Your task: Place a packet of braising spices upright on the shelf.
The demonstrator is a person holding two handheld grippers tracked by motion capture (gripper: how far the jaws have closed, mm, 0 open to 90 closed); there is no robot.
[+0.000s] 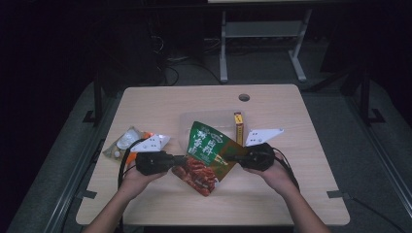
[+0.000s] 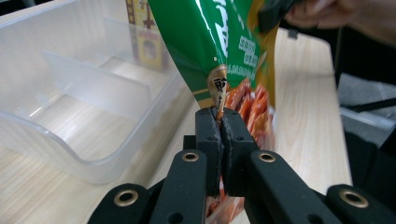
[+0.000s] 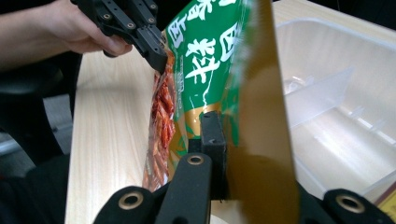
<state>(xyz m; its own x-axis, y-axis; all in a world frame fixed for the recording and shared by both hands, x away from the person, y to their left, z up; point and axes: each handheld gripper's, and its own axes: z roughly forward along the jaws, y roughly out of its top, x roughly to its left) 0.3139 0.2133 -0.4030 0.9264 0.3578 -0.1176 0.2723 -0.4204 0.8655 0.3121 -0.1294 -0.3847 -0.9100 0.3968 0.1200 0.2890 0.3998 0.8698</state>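
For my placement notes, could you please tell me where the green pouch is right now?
In the high view the green pouch hangs mid-table between the left gripper and right gripper, just in front of the clear bin.

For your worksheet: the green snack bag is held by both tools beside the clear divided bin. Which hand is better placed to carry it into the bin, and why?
Probably the right. The right tool grips the green snack bag on the side nearer the clear bin. The left tool pinches the far edge, so it would likely have to reach further across.

place: lab or test room | evidence: bare wooden table (image 1: 291, 194) on dark floor, metal desk frame (image 1: 262, 34) far, cables (image 1: 167, 63) far left
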